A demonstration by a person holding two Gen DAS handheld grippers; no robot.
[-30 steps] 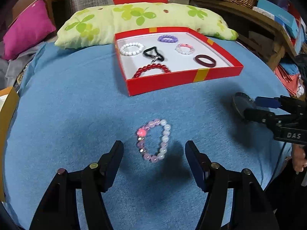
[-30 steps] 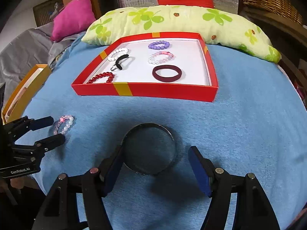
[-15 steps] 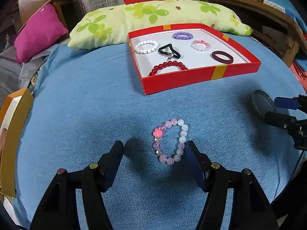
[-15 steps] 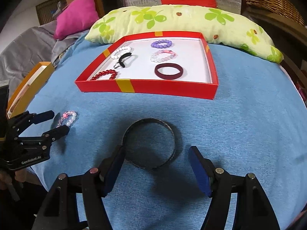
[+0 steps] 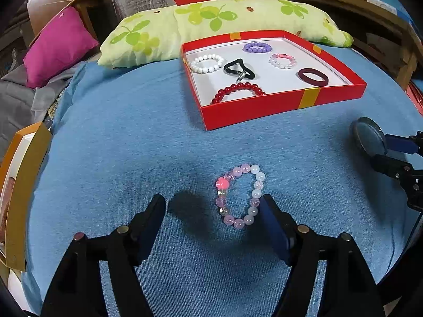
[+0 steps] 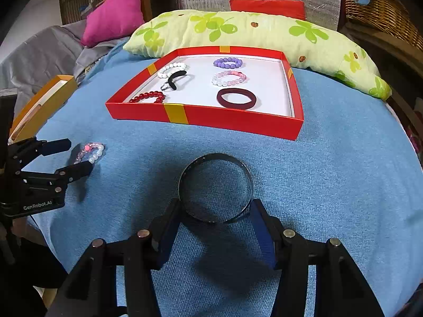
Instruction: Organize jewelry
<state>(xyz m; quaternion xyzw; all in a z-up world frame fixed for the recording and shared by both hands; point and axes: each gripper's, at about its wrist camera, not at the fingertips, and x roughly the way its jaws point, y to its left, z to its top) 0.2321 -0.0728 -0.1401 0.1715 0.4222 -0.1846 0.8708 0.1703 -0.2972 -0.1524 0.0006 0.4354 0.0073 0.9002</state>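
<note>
Pink bead bracelet (image 5: pixel 240 196) flat on blue cloth; metal bangle (image 6: pixel 215 188) (tilted) — apart.

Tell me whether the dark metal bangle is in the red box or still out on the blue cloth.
Out. The dark metal bangle lies on the blue cloth, in front of the red box.

Cloth (image 5: pixel 132 145) was plain blue. Box (image 5: pixel 264 109) — red with yellow bands, white inside. Bracelets in it were white (image 5: pixel 207 63), purple (image 5: pixel 257 47), red (image 5: pixel 238 91); one hair tie (image 5: pixel 313 78) maroon. Pillow (image 5: pixel 211 23) — pale yellow, green clover print. Cushion (image 5: pixel 58 46) was magenta.
</note>
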